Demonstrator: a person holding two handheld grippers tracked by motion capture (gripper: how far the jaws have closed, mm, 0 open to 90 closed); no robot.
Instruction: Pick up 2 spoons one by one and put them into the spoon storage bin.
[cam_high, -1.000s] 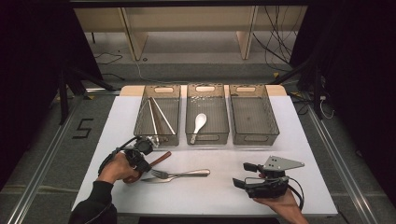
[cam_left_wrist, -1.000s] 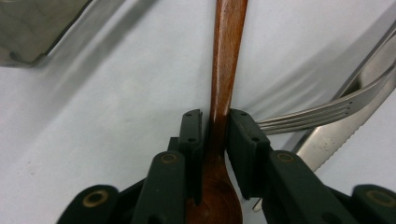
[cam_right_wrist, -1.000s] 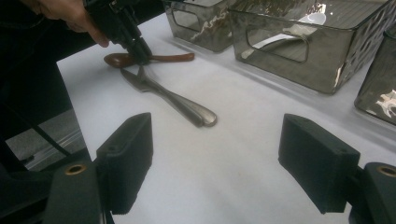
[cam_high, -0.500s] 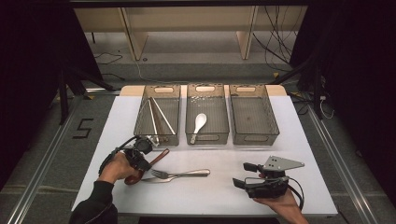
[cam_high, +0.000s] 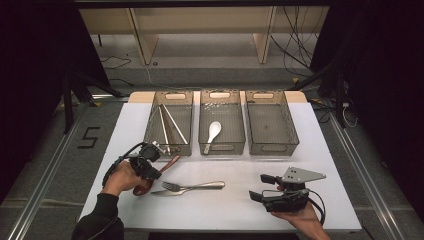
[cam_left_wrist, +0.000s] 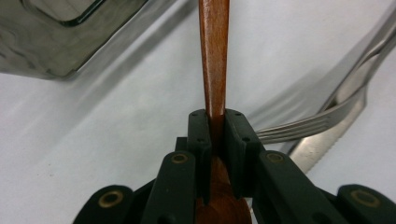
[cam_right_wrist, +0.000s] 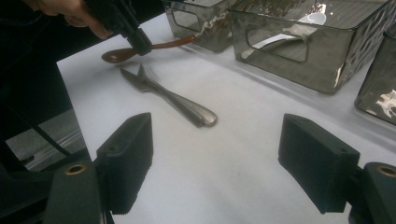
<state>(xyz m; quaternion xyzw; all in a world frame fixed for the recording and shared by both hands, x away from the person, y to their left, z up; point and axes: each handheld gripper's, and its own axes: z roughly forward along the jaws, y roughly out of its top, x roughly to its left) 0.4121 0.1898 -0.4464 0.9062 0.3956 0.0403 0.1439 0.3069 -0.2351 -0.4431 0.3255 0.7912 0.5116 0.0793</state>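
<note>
Near the table's left front corner, high view: left gripper clamped on a brown wooden spoon, jaws having just closed onto it, spoon handle slanting up toward the front wall of the left bin. Just right of the spoon, a fork with a knife under it, flat on the white top. At the back edge, three smoky bins in a row: chopsticks in the left one, a white spoon in the middle bin, the right bin farther along. Toward the right front corner, right gripper held low, jaws spread wide, nothing between them.

Left gripper view: black pads pinched tight on the wooden spoon at its neck, bowl below the pads, handle running straight away over the white top; fork tines close at the right, touching the knife beneath; corner of a bin at upper left.

Right gripper view: own jaws far apart over bare table, grasping nothing; beyond them fork and knife lying together, farther off the left gripper gripping the wooden spoon, spoon bowl just off the top or on it, cannot tell which.
</note>
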